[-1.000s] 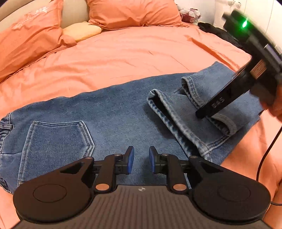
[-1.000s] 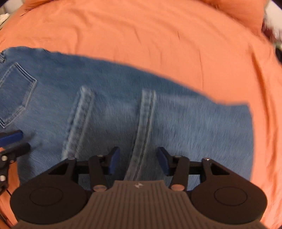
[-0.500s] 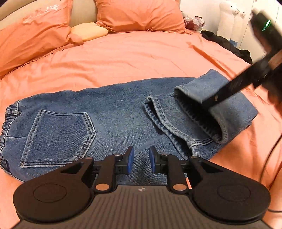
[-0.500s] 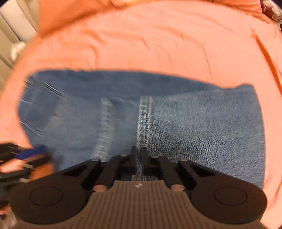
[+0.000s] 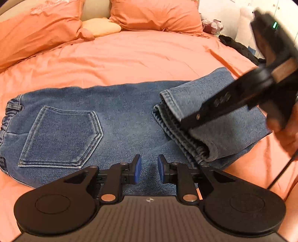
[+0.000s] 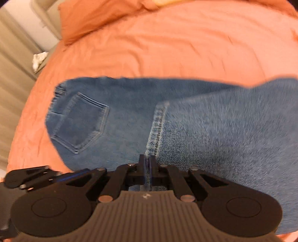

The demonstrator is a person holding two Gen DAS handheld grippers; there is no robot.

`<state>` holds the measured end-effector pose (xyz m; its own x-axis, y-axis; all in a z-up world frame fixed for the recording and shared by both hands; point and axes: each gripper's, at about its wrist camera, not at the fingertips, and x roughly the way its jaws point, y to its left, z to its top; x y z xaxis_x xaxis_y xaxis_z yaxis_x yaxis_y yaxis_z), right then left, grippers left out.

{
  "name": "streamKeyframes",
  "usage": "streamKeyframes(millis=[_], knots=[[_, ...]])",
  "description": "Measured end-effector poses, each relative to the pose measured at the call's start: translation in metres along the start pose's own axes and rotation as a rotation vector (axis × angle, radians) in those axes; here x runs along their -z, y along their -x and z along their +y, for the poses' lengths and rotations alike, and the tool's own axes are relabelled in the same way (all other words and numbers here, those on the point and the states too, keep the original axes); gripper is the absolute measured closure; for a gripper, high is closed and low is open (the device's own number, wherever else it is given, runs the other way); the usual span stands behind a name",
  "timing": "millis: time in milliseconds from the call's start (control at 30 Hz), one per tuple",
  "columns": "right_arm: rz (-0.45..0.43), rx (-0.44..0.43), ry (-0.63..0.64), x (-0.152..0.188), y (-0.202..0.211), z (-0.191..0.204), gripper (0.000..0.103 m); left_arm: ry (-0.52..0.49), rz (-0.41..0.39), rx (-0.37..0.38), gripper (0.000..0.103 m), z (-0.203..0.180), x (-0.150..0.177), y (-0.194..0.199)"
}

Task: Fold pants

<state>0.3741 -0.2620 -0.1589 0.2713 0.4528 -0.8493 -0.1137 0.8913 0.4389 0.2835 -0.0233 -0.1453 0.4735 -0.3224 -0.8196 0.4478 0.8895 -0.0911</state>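
While the jeans (image 5: 115, 119) lie flat across the orange bed (image 5: 130, 57), back pocket (image 5: 61, 135) up and waistband to the left, their leg ends are doubled back over the lower legs. Clamped on the hem (image 6: 155, 134) of that folded part, the right claw (image 6: 147, 167) has its jaws pressed together with denim between them. Just above the near edge of the jeans, the left claw (image 5: 149, 168) hovers with its blue pads parted, holding nothing. Orange pillows (image 5: 154, 14) sit at the head of the bed
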Motion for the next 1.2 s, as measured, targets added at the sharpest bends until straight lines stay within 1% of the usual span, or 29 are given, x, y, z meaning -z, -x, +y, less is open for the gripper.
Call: streamKeyframes(millis=[33,100,233,300,333,367,400,433,467,533,567,667,733,800,900,967,1033,1133,1200], knots=[[0.012,0.008,-0.009,0.005,-0.014,-0.002,0.103,0.002,0.004,0.003,0.079,0.001,-0.001,-0.002],[0.028,-0.002,-0.027,0.012,-0.029,-0.008,0.103,0.006,0.011,0.010,0.079,0.001,-0.003,-0.006],[0.023,0.007,-0.017,0.014,-0.033,-0.007,0.102,0.014,0.020,0.029,0.079,-0.002,-0.011,-0.013],[0.004,0.007,0.003,0.012,-0.028,-0.004,0.094,0.025,0.020,0.038,0.079,-0.004,-0.016,-0.014],[-0.023,0.024,0.027,0.013,-0.021,-0.001,0.092,0.029,0.017,0.044,0.079,-0.005,-0.017,-0.013],[-0.050,0.035,0.054,0.014,-0.013,0.001,0.086,0.033,0.011,0.052,0.078,-0.007,-0.019,-0.011],[-0.081,0.040,0.077,0.016,-0.004,0.000,0.080,0.041,0.004,0.060,0.072,-0.009,-0.020,-0.010],[-0.116,0.047,0.091,0.019,0.007,-0.002,0.078,0.050,-0.004,0.068,0.066,-0.010,-0.021,-0.008],[-0.152,0.057,0.101,0.021,0.018,-0.005,0.077,0.064,-0.014,0.075,0.063,-0.012,-0.021,-0.007],[-0.221,0.075,0.108,0.028,0.041,-0.016,0.076,0.101,-0.030,0.092,0.052,-0.015,-0.022,-0.008],[-0.247,0.088,0.103,0.034,0.053,-0.025,0.075,0.122,-0.032,0.098,0.050,-0.016,-0.023,-0.011],[-0.284,0.130,0.092,0.051,0.074,-0.052,0.075,0.178,-0.011,0.112,0.048,-0.019,-0.026,-0.029],[-0.285,0.170,0.097,0.063,0.086,-0.072,0.075,0.226,-0.003,0.116,0.048,-0.019,-0.029,-0.041],[-0.275,0.205,0.087,0.072,0.090,-0.090,0.075,0.273,-0.001,0.137,0.048,-0.018,-0.033,-0.050],[-0.296,0.205,0.046,0.082,0.099,-0.110,0.075,0.312,0.022,0.180,0.048,-0.023,-0.040,-0.063],[-0.320,0.195,0.027,0.088,0.099,-0.116,0.073,0.318,0.068,0.146,0.048,-0.029,-0.044,-0.074],[-0.352,0.204,0.023,0.092,0.102,-0.119,0.073,0.328,0.112,0.144,0.048,-0.033,-0.047,-0.086],[-0.412,0.230,0.022,0.099,0.114,-0.129,0.073,0.318,0.129,0.138,0.047,-0.040,-0.050,-0.098],[-0.432,0.262,0.011,0.102,0.122,-0.140,0.072,0.318,0.125,0.117,0.047,-0.045,-0.052,-0.105]])
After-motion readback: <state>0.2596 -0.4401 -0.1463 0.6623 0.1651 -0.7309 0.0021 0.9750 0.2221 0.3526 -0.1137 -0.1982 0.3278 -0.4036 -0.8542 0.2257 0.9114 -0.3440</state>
